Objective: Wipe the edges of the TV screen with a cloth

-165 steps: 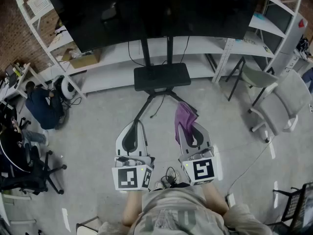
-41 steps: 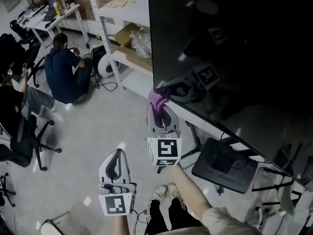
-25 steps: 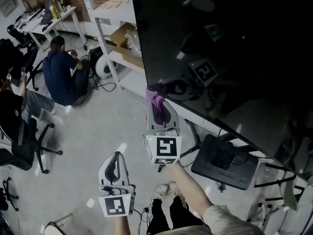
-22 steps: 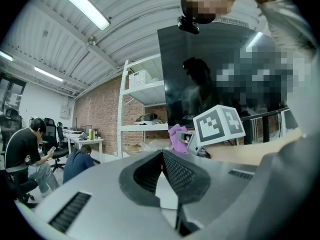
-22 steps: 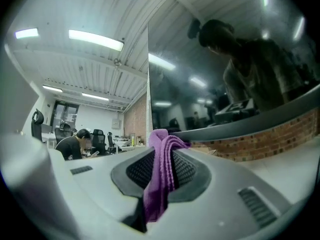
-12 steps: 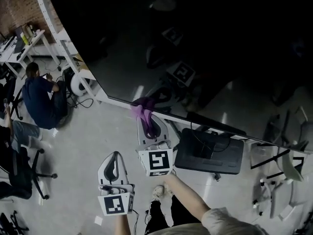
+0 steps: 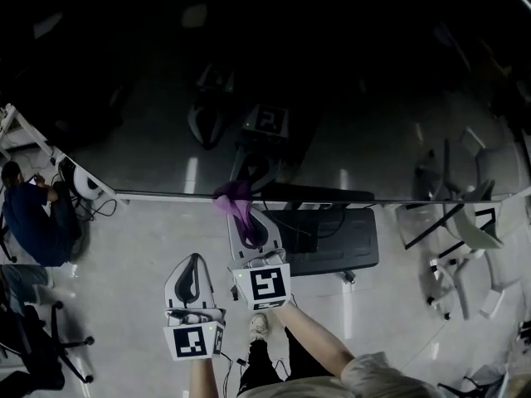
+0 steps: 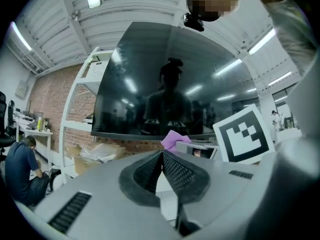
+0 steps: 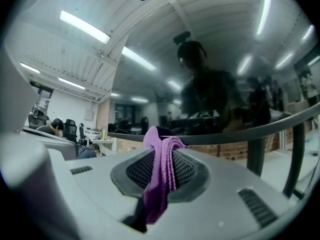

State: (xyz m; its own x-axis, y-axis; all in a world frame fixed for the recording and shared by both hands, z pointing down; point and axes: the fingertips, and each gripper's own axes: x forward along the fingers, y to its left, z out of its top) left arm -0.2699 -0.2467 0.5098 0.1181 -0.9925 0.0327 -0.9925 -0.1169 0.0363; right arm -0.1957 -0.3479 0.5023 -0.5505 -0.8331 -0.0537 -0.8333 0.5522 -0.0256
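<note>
Right hand-held gripper (image 7: 251,230): we hold it at the centre of the head view, jaws clamped on the purple cloth (image 7: 236,201).
Purple cloth: its bunched end lies against the lower edge of the TV screen (image 7: 348,81), just left of centre.
Left hand-held gripper (image 7: 193,270): lower left of centre, jaws pressed together on nothing, apart from the screen.
TV screen: its dark glass fills the upper half and mirrors our grippers.

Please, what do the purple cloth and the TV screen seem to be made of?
The purple cloth looks like soft fabric, perhaps microfibre: it is matte, folded in layers, and hangs limp from the right gripper. The TV screen seems to be glossy glass or hard plastic: it reflects the ceiling lights and the person like a dark mirror.
</note>
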